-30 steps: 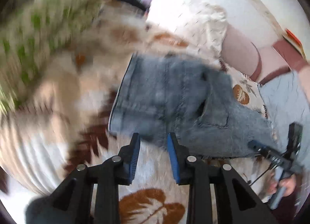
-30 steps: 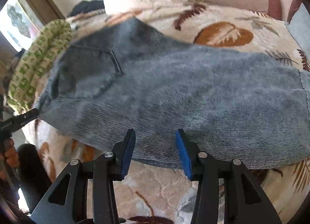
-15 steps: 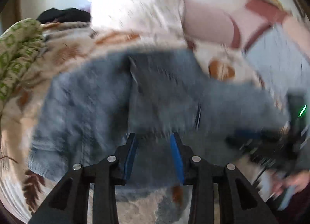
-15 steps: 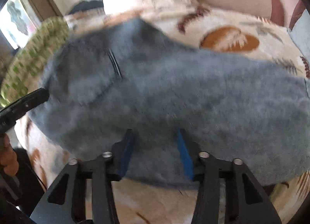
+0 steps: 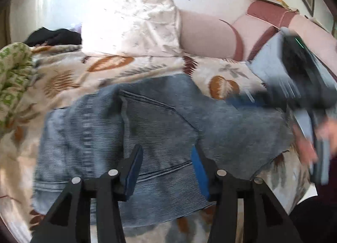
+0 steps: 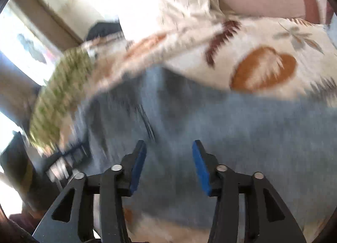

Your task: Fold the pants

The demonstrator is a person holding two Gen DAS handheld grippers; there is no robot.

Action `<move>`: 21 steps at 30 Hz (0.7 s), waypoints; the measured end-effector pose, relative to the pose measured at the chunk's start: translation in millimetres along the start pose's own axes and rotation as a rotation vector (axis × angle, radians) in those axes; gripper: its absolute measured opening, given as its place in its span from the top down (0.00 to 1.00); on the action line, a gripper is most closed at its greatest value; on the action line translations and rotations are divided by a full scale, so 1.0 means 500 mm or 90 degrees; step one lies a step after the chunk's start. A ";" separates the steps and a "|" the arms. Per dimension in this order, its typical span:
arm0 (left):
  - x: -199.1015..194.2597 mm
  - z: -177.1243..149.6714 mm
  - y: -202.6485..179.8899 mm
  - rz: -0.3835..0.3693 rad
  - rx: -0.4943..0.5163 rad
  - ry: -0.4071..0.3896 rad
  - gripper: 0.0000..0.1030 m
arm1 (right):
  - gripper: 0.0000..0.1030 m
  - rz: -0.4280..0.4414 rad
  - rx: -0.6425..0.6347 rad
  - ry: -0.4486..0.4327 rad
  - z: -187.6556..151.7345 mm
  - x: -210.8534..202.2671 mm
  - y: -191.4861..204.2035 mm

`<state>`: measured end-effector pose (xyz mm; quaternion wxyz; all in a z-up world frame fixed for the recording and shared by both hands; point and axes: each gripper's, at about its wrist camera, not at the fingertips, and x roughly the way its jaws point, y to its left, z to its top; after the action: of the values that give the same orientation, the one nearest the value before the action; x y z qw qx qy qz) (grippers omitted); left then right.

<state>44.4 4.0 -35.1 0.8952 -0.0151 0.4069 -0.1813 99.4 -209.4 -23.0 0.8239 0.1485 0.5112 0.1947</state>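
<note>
Left wrist view: the pants [image 5: 147, 129] lie spread on the leaf-print blanket [image 5: 63, 79]. The left gripper [image 5: 166, 171] hovers over them, jaws apart and just widened, nothing pinched. Right wrist view, blurred: the right gripper [image 6: 168, 165] hangs above the pants [image 6: 231, 129], jaws likewise apart, just widened, empty.
</note>
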 end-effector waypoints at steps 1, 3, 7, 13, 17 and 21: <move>0.008 -0.005 -0.003 0.003 0.010 0.001 0.51 | 0.52 0.024 0.008 0.000 0.039 0.012 -0.002; 0.024 -0.019 -0.001 0.020 0.030 -0.002 0.51 | 0.52 0.040 0.019 0.013 0.091 0.039 -0.004; 0.054 -0.027 0.020 0.020 0.028 0.012 0.51 | 0.51 0.090 0.049 0.077 0.169 0.117 -0.019; 0.068 -0.026 0.021 0.016 0.046 0.031 0.51 | 0.50 0.090 0.060 0.115 0.214 0.184 -0.039; 0.071 -0.027 0.016 0.025 0.057 0.035 0.51 | 0.49 0.135 0.072 0.142 0.227 0.201 -0.046; 0.068 -0.024 0.030 0.005 0.034 0.040 0.51 | 0.52 0.154 0.053 0.203 0.215 0.226 -0.017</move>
<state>60.6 7.9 -70.2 0.8828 0.0163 0.4297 -0.1890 242.8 -168.2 -68.9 0.6961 0.2100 0.6215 0.2917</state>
